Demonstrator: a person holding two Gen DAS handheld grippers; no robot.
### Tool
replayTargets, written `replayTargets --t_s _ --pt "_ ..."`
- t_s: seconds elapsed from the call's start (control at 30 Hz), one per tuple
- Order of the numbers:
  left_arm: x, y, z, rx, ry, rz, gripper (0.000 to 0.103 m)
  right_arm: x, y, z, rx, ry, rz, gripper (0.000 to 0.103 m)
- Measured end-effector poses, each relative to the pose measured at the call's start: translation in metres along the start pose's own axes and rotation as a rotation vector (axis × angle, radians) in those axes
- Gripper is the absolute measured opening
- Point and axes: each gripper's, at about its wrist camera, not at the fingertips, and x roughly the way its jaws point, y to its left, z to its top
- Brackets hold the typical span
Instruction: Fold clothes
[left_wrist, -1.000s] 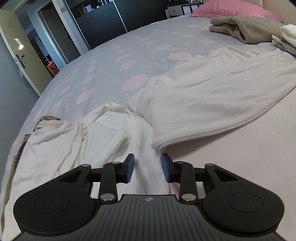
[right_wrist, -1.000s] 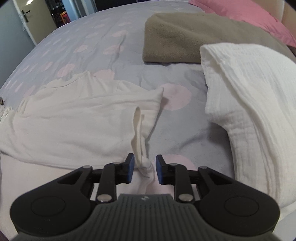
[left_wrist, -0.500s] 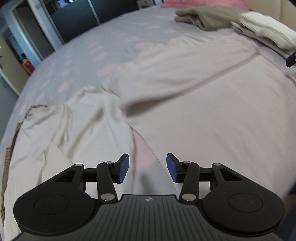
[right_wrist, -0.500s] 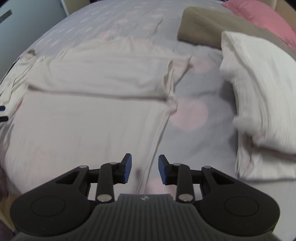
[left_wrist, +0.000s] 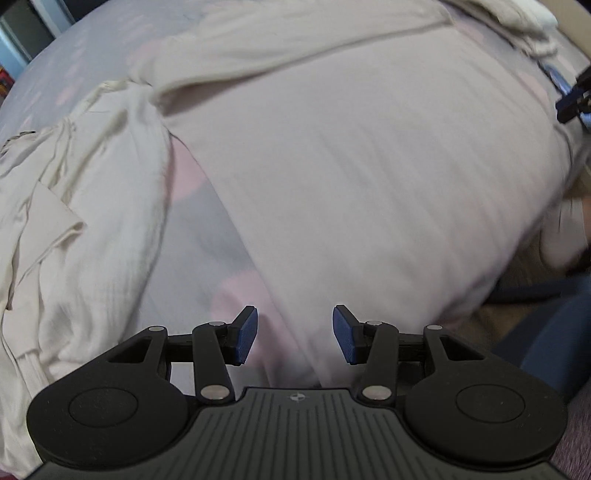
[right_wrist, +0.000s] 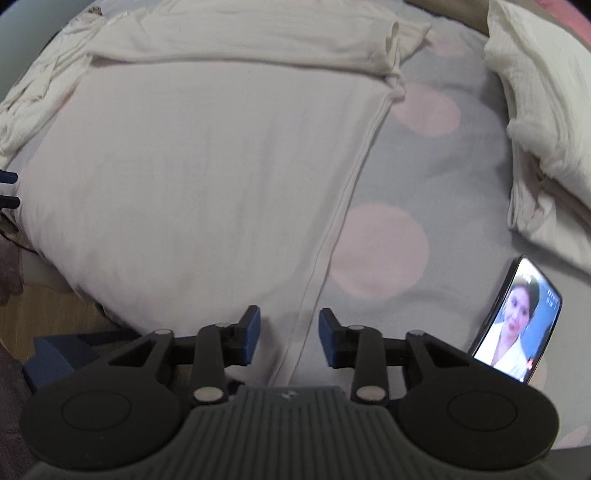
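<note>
Both grippers let go and pulled back, white garment (right_wrist: 207, 173) flat, left gripper (left_wrist: 294, 334) parted, empty, right gripper (right_wrist: 289, 338) widening, empty.

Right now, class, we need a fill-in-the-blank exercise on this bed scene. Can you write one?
1. The phone lies to the ___ of the right tongs.
2. The bedcover has ___ dots.
3. The left tongs hold ___.
4. The garment is ___ in colour.

Missing: right; pink; nothing; white

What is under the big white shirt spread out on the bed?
The white shirt lies flat on a grey bedspread with pink dots, which shows along its hem. Whatever the bedspread carries beneath the shirt's middle is covered and cannot be seen.
</note>
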Motion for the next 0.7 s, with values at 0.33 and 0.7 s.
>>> replayTargets --t_s 0.33,0.7 --pt "0.018 -0.01 -0.006 0.063 0.089 -0.012 0.036 0.017 0.018 -0.008 -0.103 0.08 0.003 0.03" --pt "-0.015 0.012 0.002 -0.023 0.005 -0.096 0.004 -0.013 0.012 -0.003 -0.098 0.009 0.054 0.008"
